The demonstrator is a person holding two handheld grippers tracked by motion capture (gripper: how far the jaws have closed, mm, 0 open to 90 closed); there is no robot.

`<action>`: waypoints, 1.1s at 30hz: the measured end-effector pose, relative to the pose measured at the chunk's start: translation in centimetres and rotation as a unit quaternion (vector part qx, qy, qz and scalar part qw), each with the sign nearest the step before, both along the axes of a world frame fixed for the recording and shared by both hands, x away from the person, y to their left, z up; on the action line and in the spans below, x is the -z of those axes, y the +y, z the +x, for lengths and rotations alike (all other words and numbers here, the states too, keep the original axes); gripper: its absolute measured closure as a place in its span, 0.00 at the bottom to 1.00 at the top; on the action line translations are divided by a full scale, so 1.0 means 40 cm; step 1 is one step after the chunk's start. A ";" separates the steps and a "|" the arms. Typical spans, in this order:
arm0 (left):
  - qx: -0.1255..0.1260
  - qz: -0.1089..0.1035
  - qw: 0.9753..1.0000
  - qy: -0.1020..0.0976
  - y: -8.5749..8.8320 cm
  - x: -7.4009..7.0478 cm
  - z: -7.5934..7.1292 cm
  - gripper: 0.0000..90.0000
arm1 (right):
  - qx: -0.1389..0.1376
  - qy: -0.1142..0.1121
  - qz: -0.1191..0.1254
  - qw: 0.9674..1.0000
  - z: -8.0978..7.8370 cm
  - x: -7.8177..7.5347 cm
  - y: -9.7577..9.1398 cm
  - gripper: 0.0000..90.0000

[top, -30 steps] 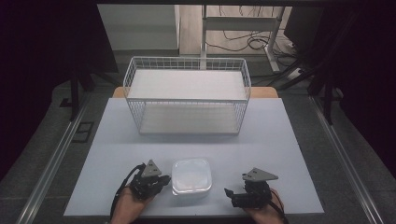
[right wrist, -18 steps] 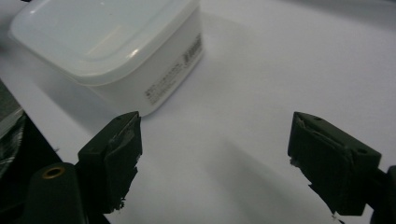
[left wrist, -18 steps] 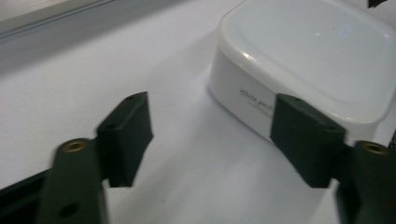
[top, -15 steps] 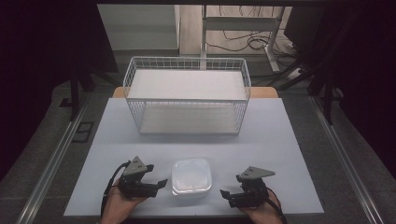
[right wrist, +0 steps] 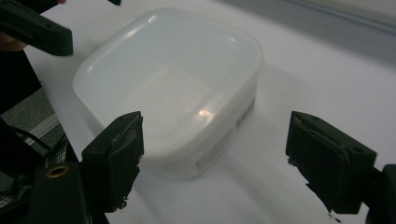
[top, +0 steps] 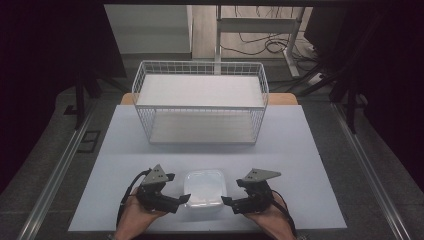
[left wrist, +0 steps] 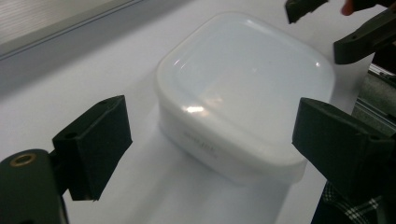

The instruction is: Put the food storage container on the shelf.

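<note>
The white lidded container (top: 204, 193) is placed on the table (top: 300, 150), in front of the wire basket (top: 200, 102). It is flanked by the left gripper (top: 181, 199) and right gripper (top: 227, 202); the left jaws have just been opening, with nothing clamped, and the right jaws are held apart. The container is not yet gripped or lifted.

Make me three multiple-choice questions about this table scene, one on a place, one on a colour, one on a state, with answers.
1. Where is the box?
A. Inside the basket
B. Between the two grippers, near the table's front edge
C. On the floor

2. What colour is the basket?
A. White
B. Red
C. Black

3. How is the left gripper?
A. Shut on the box
B. Open, fingers apart
C. Holding the basket

Answers:
1 B: the high view shows the box between the left gripper and the right gripper.
2 A: its wire is white.
3 B: its own view shows the fingers apart, clear of the box.
</note>
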State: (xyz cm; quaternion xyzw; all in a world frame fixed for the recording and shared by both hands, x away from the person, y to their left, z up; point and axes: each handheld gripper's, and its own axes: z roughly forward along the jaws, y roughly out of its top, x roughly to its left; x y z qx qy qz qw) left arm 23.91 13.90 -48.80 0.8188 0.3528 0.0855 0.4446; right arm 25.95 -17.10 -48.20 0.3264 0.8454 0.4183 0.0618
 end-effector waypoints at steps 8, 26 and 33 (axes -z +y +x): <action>0.009 0.002 0.999 0.034 -0.037 0.040 0.034 0.07 | -0.014 0.038 0.004 0.999 0.058 0.014 0.058 0.17; 0.008 -0.070 0.993 0.098 0.009 0.037 -0.009 0.59 | 0.012 0.097 0.030 0.995 0.029 -0.002 0.015 0.61; -0.034 -0.116 0.988 0.094 0.027 0.027 -0.006 0.81 | 0.057 0.095 0.068 0.992 0.021 -0.016 -0.005 0.82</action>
